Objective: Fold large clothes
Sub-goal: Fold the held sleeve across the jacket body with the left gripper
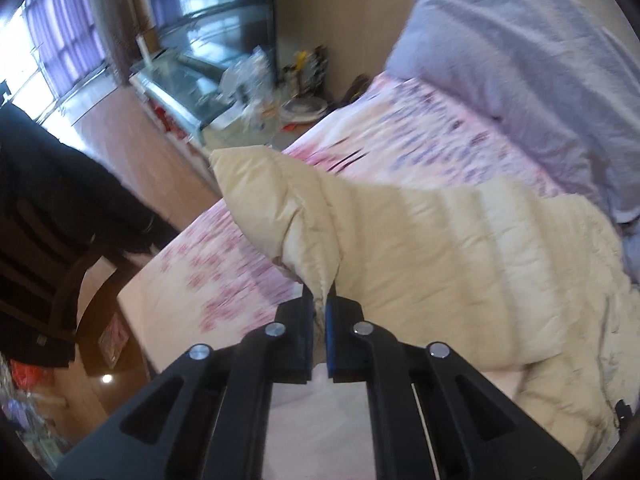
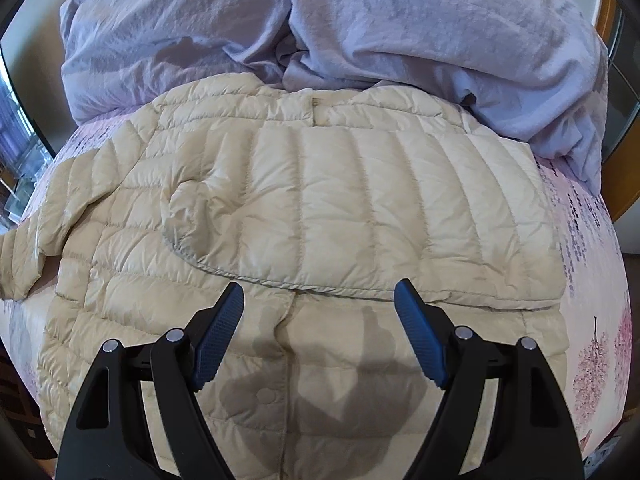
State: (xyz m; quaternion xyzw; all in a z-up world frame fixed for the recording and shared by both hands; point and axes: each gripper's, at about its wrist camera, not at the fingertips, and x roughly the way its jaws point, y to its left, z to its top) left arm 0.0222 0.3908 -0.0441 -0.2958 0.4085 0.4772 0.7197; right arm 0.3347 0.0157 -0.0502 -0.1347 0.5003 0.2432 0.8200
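A cream quilted down jacket (image 2: 320, 200) lies spread on the bed, with one side folded over its middle. My left gripper (image 1: 319, 300) is shut on the end of the jacket's sleeve (image 1: 280, 204) and holds it lifted above the bed; the jacket body (image 1: 460, 260) lies to the right. My right gripper (image 2: 320, 300) is open and empty, hovering over the jacket's lower front near the folded edge. Its shadow falls on the fabric.
The bed has a pink floral sheet (image 1: 400, 128). A crumpled lavender duvet (image 2: 360, 28) is piled at the far side, touching the jacket's collar. In the left wrist view, a glass cabinet (image 1: 188, 80), wooden floor and a dark chair (image 1: 40, 208) stand beside the bed.
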